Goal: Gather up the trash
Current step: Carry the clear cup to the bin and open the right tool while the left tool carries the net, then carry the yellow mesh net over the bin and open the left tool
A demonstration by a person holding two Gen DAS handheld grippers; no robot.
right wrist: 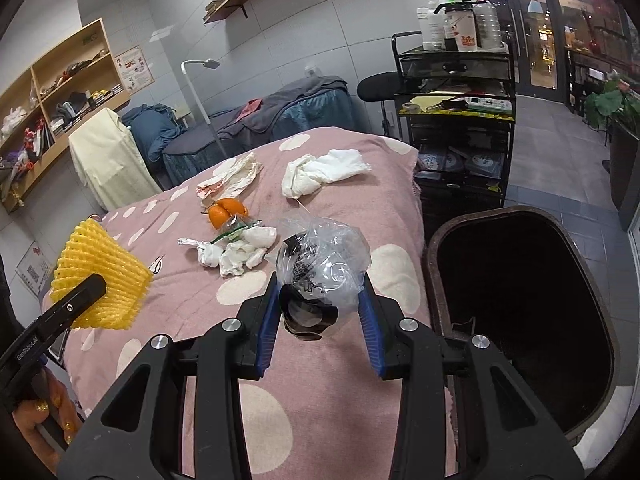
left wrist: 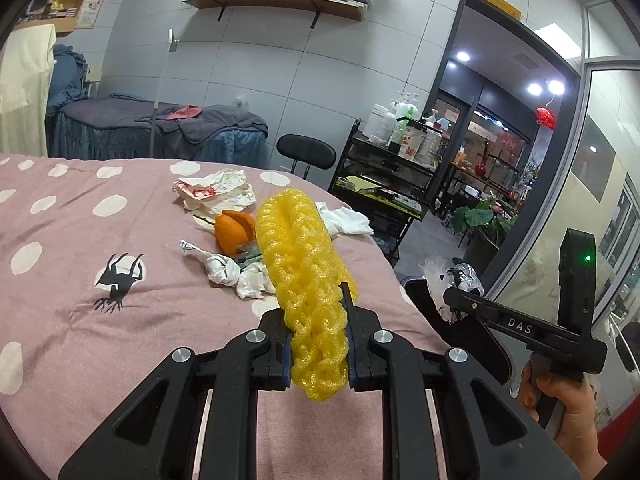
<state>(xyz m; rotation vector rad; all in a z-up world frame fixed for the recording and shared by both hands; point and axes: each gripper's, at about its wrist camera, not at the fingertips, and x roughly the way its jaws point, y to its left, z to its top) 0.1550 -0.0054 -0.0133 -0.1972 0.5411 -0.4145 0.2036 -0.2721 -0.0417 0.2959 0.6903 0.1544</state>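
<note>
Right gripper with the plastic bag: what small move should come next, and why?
Probably carry the right gripper sideways until it is above the open bin, then release. Its jaws already clamp the clear plastic bag, and the bin stands just beside the bed.

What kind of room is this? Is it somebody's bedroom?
Probably not a bedroom: more likely a massage or beauty treatment room. There are two narrow covered beds, the pink dotted bed and the blue draped bed, plus a black trolley loaded with pump bottles.

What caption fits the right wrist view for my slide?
Right tool gripping a crumpled clear plastic bag over the pink bed, open trash bin alongside.
</note>
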